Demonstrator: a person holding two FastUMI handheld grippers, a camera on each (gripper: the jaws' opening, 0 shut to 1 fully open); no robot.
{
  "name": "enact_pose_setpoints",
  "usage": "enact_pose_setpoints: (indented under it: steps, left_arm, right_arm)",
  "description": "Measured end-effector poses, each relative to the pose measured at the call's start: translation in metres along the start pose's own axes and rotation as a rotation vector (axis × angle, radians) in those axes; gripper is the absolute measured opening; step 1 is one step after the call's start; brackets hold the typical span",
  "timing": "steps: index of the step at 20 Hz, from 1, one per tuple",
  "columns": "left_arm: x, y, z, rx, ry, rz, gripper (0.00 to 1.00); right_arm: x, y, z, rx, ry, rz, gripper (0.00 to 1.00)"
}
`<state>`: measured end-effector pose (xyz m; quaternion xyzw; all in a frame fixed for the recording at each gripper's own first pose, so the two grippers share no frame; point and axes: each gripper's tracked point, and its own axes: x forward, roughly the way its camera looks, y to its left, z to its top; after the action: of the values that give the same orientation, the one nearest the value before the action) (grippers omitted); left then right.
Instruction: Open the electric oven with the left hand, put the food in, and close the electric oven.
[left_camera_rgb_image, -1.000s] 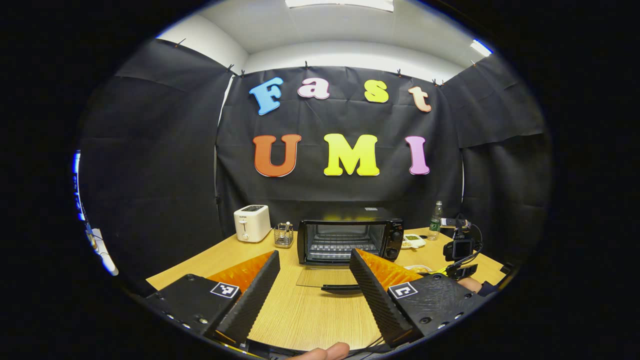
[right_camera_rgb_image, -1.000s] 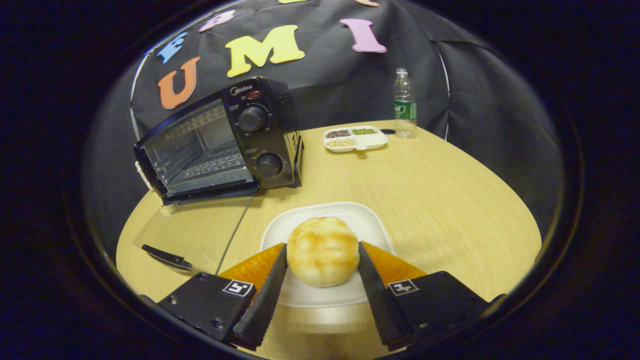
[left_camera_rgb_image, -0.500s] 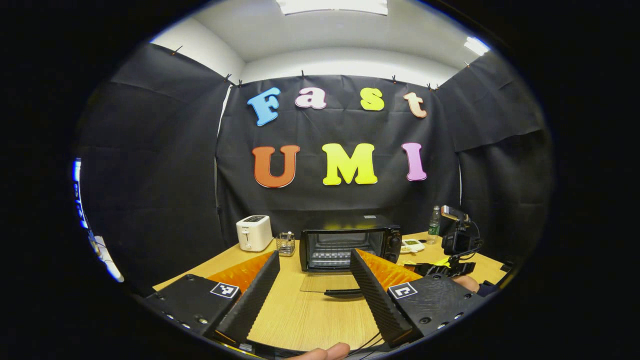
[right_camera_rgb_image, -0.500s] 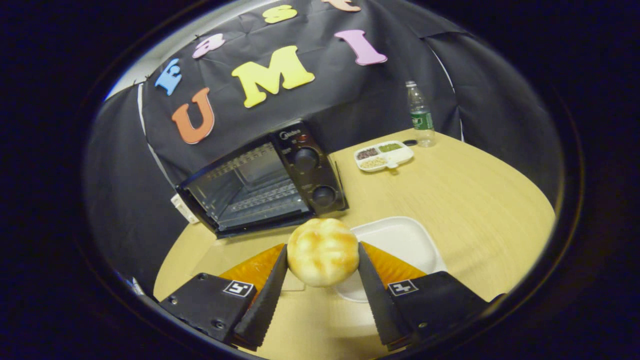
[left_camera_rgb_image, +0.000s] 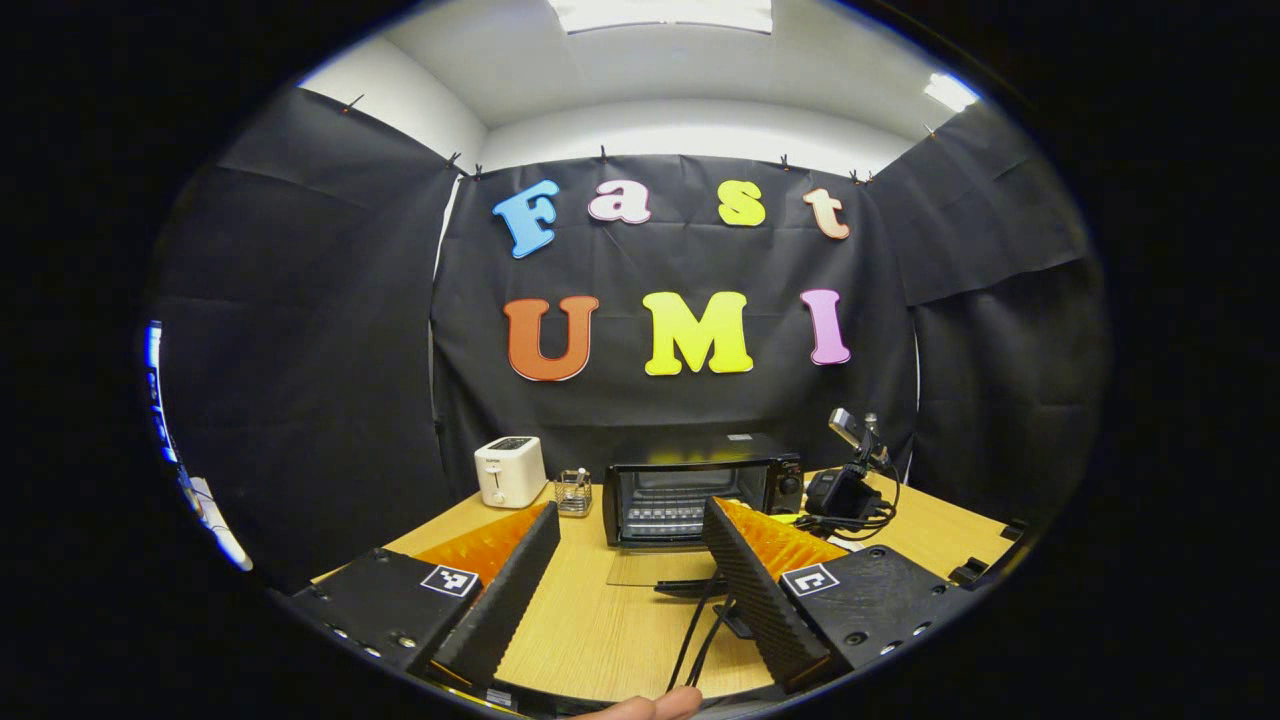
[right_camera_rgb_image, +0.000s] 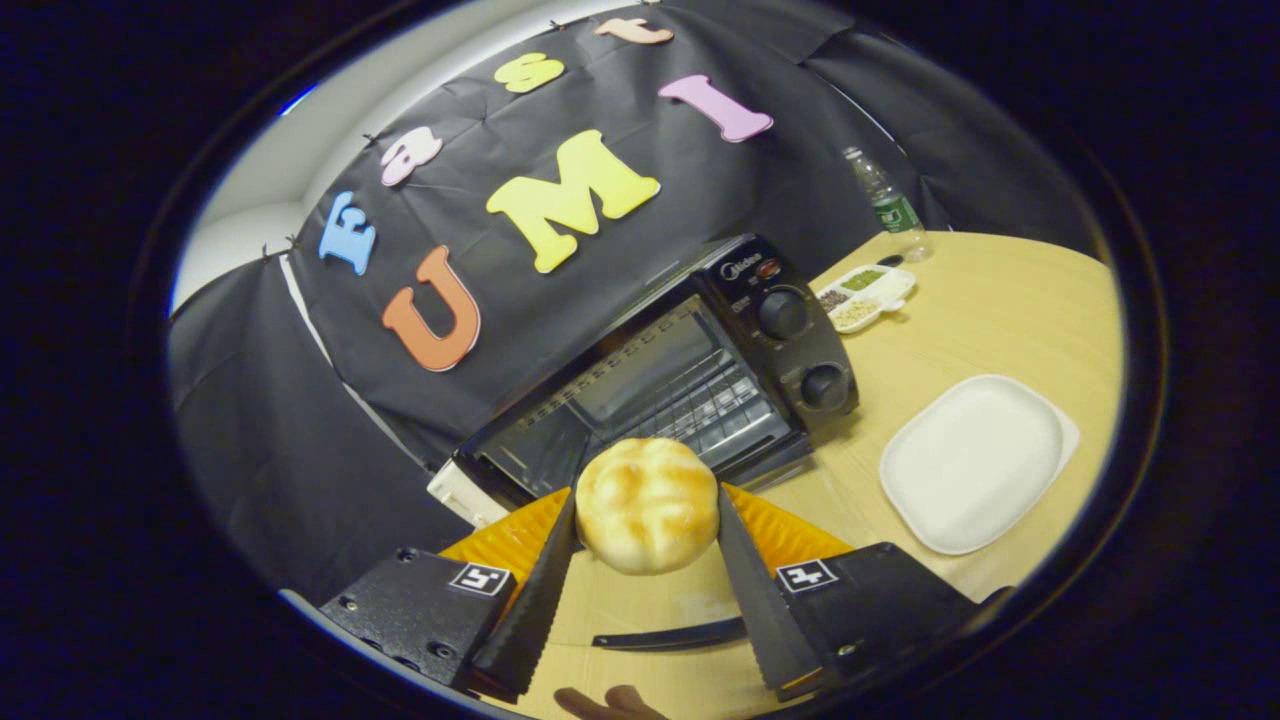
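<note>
The black electric oven (left_camera_rgb_image: 700, 488) stands at the back of the wooden table with its glass door (left_camera_rgb_image: 650, 568) folded down flat. My left gripper (left_camera_rgb_image: 630, 510) hangs open in front of it, nothing between its fingers. In the right gripper view a round golden bun (right_camera_rgb_image: 647, 503) is off the table, with my right gripper (right_camera_rgb_image: 647, 497) shut on it, both fingers pressing its sides. The bun hangs just before the oven's (right_camera_rgb_image: 700, 370) open front, above the door handle (right_camera_rgb_image: 670, 635). In the left gripper view the right gripper (left_camera_rgb_image: 845, 490) shows farther off, right of the oven.
A white plate (right_camera_rgb_image: 970, 460) lies bare to the oven's right. Behind it sit a divided dish (right_camera_rgb_image: 862, 297) of beans and a water bottle (right_camera_rgb_image: 885, 203). A white toaster (left_camera_rgb_image: 510, 470) and a small glass holder (left_camera_rgb_image: 574, 492) stand left of the oven.
My right gripper lifted the bun off the white plate and carried it left to the oven's open front. My left gripper stayed open and drew back a little.
</note>
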<state>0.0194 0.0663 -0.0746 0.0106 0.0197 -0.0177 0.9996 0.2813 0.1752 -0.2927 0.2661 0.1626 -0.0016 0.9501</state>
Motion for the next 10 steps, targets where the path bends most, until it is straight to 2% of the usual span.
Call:
enact_pose_setpoints:
  steps: [5, 10]
  left_arm:
    - [0.006, 0.010, 0.001, -0.024, -0.002, -0.005, 0.94]
    - [0.023, 0.030, -0.010, -0.013, 0.023, 0.032, 0.94]
  right_arm:
    - [0.064, 0.013, -0.006, -0.031, -0.003, -0.032, 0.81]
    - [0.117, 0.007, 0.015, -0.060, -0.037, -0.079, 0.81]
